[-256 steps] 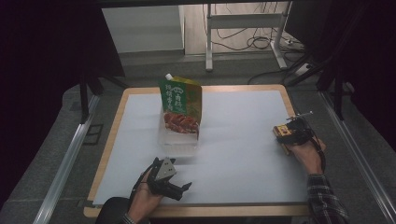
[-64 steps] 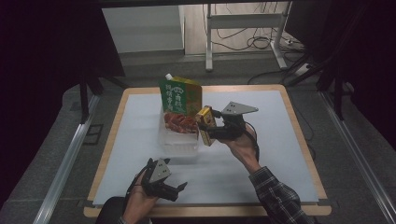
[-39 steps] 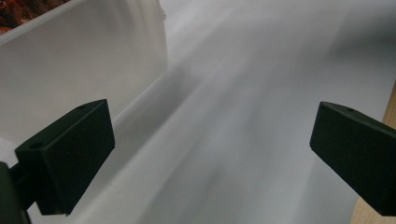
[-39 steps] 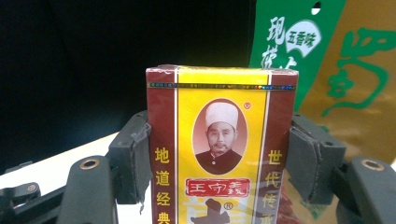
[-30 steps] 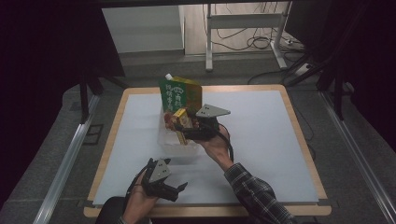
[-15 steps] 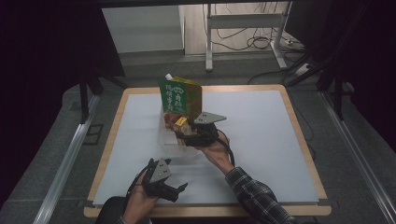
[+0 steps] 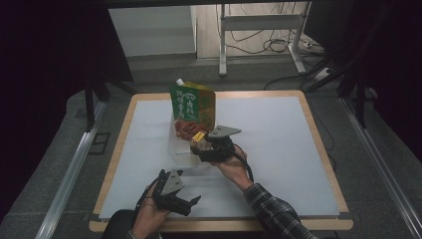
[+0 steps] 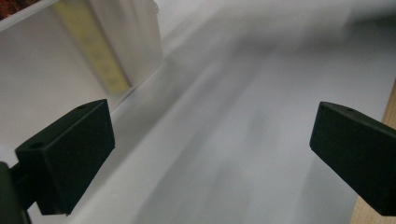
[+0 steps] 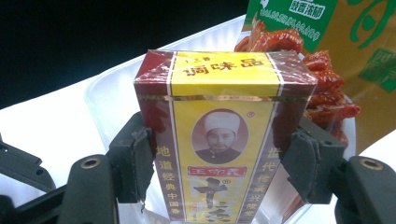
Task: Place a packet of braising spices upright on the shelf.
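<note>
The green pouch (image 7: 193, 103) stands near the table's (image 7: 278, 149) far edge. The clear container (image 9: 112, 93) sits before it. The right gripper (image 7: 201, 147), formerly at the right edge, now holds the seasoning box (image 9: 219, 135) clamped over it; placement appears imminent. The left gripper (image 7: 181, 204) rests unclenched at the near edge.

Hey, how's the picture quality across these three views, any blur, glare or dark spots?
High view: surroundings fall into near-black, while the white table is evenly lit. Left gripper view: the left tool shows sharp pads, but the clear container and table behind are smeared and soft. Right gripper view: the seasoning box held in the right tool is crisp, with slight sheen on its wrap; upper left background is black.
</note>
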A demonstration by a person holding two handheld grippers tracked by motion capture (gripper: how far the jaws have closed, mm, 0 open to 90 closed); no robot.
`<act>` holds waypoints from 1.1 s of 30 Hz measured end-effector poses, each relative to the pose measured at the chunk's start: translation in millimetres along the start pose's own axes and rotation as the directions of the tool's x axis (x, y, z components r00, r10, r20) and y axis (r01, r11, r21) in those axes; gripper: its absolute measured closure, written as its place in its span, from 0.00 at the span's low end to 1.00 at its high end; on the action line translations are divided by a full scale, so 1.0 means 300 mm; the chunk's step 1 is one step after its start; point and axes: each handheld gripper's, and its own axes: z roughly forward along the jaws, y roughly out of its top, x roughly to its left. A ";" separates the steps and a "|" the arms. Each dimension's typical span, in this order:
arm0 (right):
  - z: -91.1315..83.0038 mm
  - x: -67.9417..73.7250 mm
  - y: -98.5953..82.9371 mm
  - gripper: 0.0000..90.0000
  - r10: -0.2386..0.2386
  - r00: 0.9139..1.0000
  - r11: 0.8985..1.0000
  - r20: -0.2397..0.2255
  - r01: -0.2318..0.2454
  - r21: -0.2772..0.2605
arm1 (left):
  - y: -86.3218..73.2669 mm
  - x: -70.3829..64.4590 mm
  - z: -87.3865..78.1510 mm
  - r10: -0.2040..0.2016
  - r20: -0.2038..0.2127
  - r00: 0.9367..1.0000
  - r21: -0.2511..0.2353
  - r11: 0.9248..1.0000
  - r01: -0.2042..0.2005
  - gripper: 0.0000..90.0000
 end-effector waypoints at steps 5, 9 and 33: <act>0.003 -0.004 0.004 0.37 0.012 1.000 1.000 -0.010 -0.012 0.017 | 0.000 0.001 0.002 0.001 0.000 1.000 0.003 1.000 -0.001 0.00; 0.006 -0.009 0.002 0.35 0.028 0.999 0.999 -0.022 -0.028 0.019 | 0.000 0.001 0.000 0.001 -0.002 1.000 0.000 1.000 -0.001 0.00; -0.018 -0.014 0.050 0.11 0.025 0.999 0.995 -0.022 -0.023 0.096 | -0.001 0.001 0.004 0.011 -0.005 1.000 0.013 1.000 -0.011 0.00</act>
